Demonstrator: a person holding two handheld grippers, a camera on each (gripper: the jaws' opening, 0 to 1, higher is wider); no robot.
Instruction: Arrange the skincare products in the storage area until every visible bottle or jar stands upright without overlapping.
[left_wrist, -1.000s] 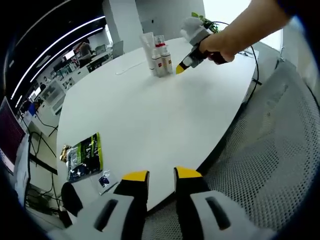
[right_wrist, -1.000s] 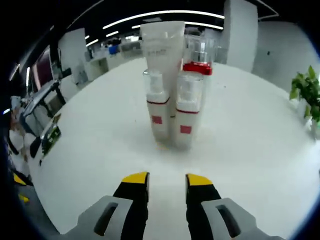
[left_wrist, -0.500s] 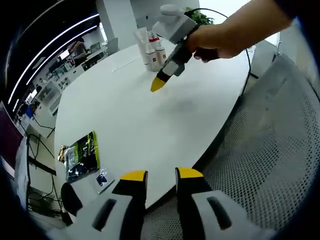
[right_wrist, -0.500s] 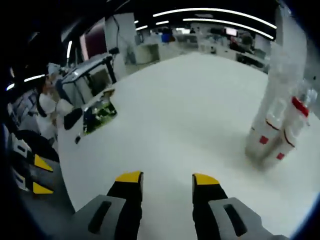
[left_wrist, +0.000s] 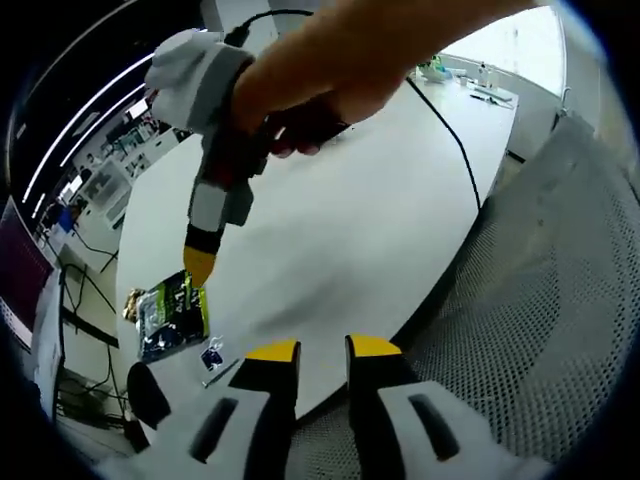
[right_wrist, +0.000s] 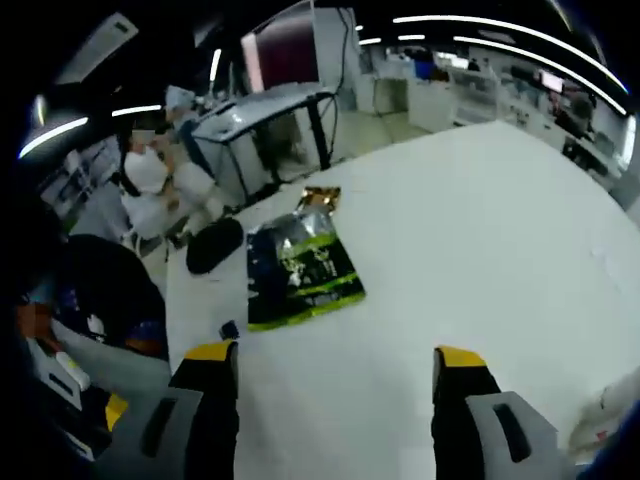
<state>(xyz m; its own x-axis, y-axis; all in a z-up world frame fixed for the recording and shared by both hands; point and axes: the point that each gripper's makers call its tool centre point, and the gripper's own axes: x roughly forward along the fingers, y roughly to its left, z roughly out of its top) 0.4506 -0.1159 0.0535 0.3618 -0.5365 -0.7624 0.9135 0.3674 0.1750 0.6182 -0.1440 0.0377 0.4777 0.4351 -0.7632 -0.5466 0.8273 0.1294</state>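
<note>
Left gripper view first: the left gripper (left_wrist: 310, 350) sits low at the near edge of the white table (left_wrist: 380, 210), jaws almost together with just a thin gap and nothing between them, same as a second ago. What has changed is the right gripper (left_wrist: 199, 262). A second ago it was up by the cluster of bottles at the far side of the table; now it has swung right across and hangs nose-down in the person's hand (left_wrist: 320, 85), its yellow tip just above the green packet (left_wrist: 170, 315) lying near the table edge. From here I can't tell how its jaws stand. A black cable (left_wrist: 450, 140) trails across the table behind it. The bottles have dropped out of this view.

Right gripper view: the whole picture has turned, so that's the camera moving, not the table stuff. The bottles filled the middle a second ago; now only a sliver of a white bottle (right_wrist: 605, 425) with a bit of red on it peeks in at the lower right edge. The jaws of the right gripper (right_wrist: 327, 357) have gone from nearly closed to spread wide, holding nothing, and they straddle the green packet (right_wrist: 300, 270). A small dark bit (right_wrist: 229, 329) lies just beside it.

My read: the bottles looked upright and tidy when last in view, so the arranging is probably done, or the packet is next up for grabbing.
</note>
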